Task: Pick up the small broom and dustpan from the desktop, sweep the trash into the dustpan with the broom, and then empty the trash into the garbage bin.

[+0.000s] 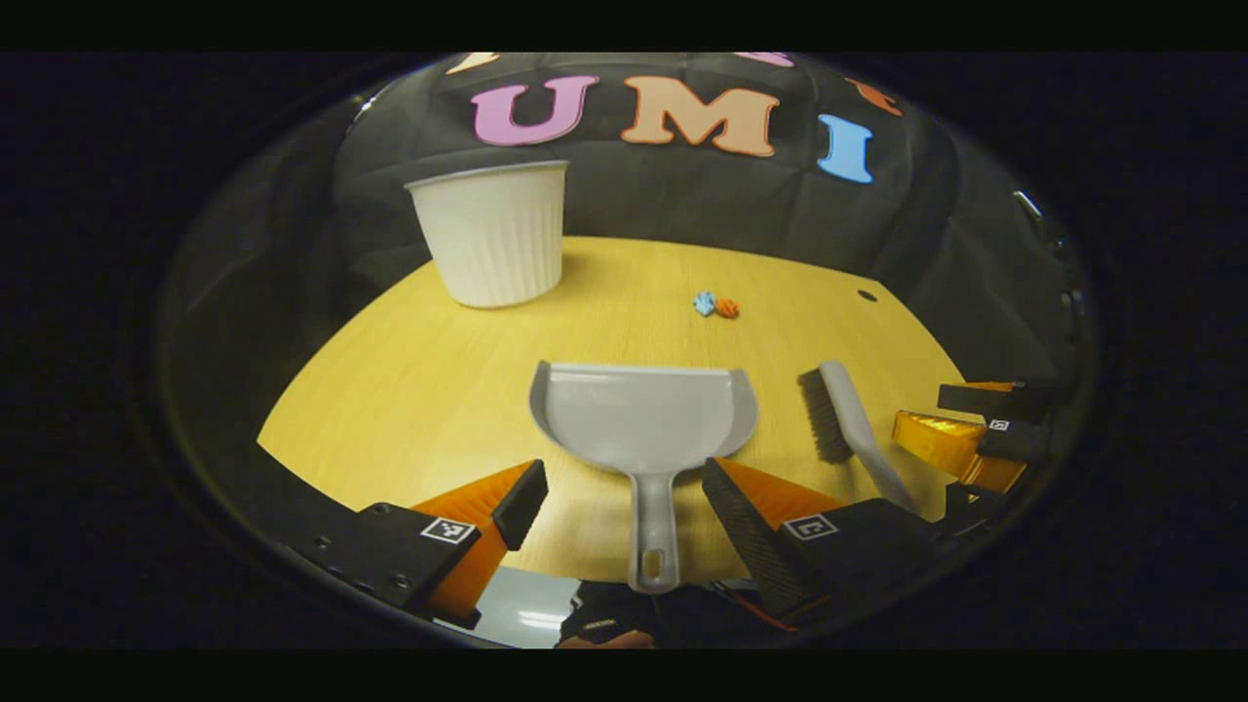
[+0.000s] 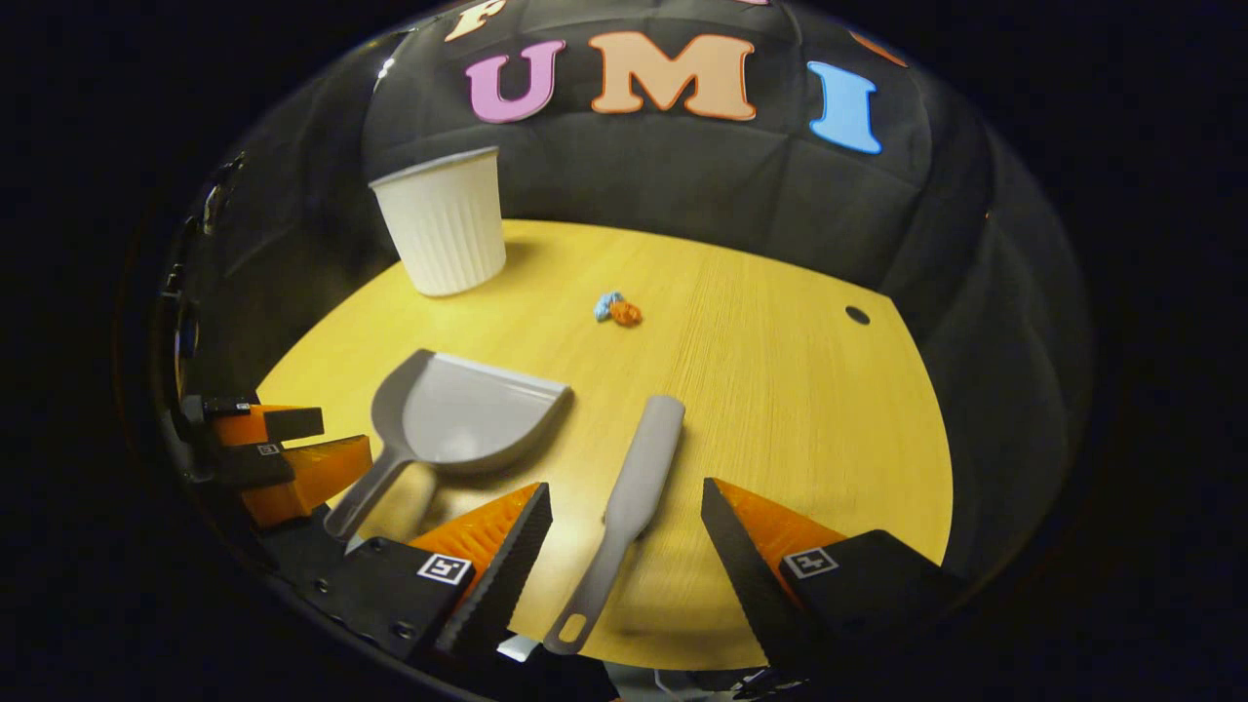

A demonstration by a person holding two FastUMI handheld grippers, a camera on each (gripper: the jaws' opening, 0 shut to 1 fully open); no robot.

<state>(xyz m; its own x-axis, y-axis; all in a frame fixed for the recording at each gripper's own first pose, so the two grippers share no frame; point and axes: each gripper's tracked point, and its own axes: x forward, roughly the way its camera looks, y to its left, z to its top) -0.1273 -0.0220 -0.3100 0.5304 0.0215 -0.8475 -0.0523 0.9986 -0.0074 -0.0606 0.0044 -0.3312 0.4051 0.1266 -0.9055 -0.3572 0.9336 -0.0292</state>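
Left claw [image 1: 624,497]: two wedge-shaped orange fingers faced with black ribbed pads, spread wide, flanking without touching the grey handle of the dustpan [image 1: 643,429]. Dustpan: smooth moulded grey plastic, a shallow scoop with raised side walls and a straight front lip, lying flat directly ahead of the left claw; its slim handle, pierced by a hanging slot, runs back between the fingers. Right claw [image 2: 624,531]: same build, likewise wide apart, its fingers on either side of the broom [image 2: 629,497] and clear of it. Broom: a long, rounded grey plastic back tapering to a narrow slotted handle that points toward the right claw; from the left gripper view its dark bristles show along one edge. Surface [image 2: 780,409]: yellow wood-grain laminate with a small dark round hole near its far edge. Trash [image 2: 617,309]: two small crumpled scraps, one blue and one orange, touching each other, well ahead of both claws. Garbage bin [image 1: 492,234]: white, tapered, vertically ribbed, open-topped, upright at the far left beyond the dustpan.
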